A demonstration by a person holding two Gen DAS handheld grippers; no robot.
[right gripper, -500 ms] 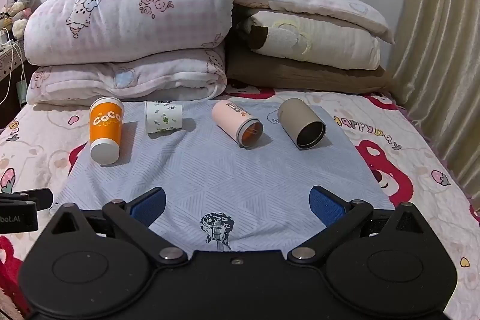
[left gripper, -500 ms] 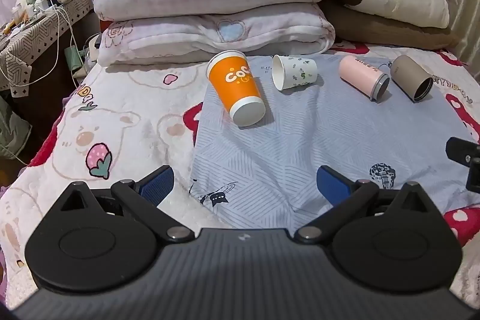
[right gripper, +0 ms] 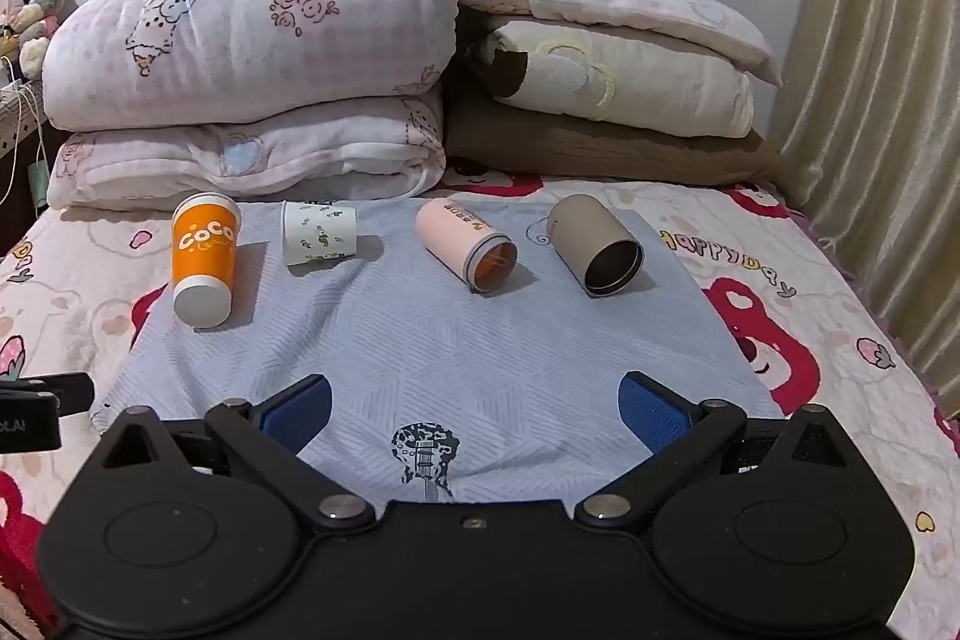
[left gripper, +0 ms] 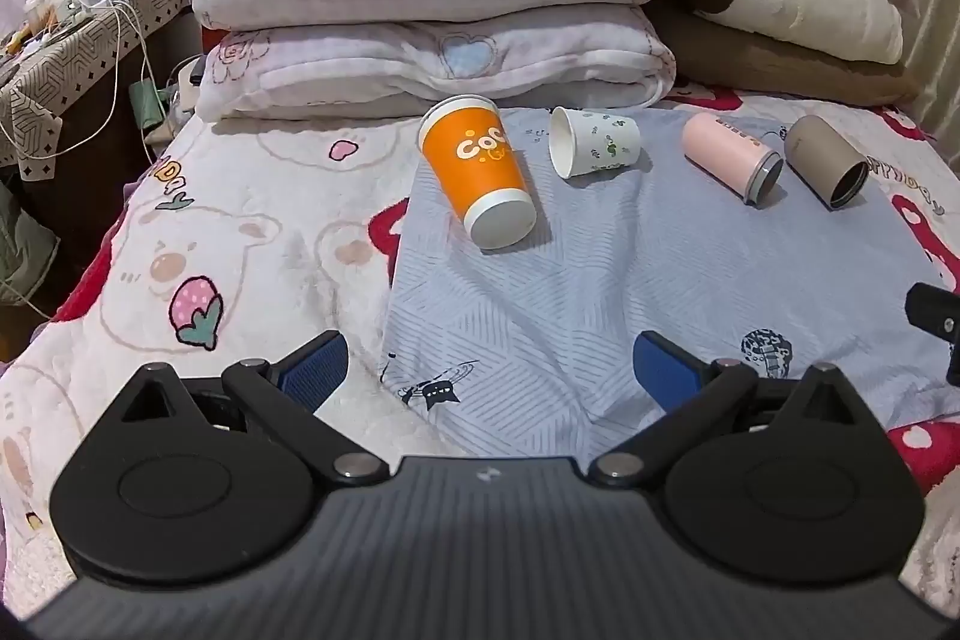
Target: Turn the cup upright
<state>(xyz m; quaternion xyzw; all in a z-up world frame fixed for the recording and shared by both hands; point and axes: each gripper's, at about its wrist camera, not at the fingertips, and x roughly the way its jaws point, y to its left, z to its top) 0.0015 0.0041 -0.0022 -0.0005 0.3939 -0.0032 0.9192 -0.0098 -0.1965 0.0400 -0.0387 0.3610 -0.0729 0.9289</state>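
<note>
Four cups are lying on their sides in a row across the blue-grey cloth (right gripper: 456,340) in front of you. The orange cup (left gripper: 477,172), lettered "CoCo" with a white band at its base, is pointing its closed bottom toward you at the cloth's left edge. Just right of it, the small white cup (left gripper: 594,143) with green print is showing its open mouth in the left wrist view. The pink tumbler (right gripper: 468,244) and the taupe tumbler (right gripper: 594,244) are lying farther right, mouths facing you. Your left gripper (left gripper: 489,370) is hovering with blue pads spread wide, holding nothing; your right gripper (right gripper: 474,409) is doing likewise. Behind the cups, folded quilts (right gripper: 252,64) are sitting stacked.
</note>
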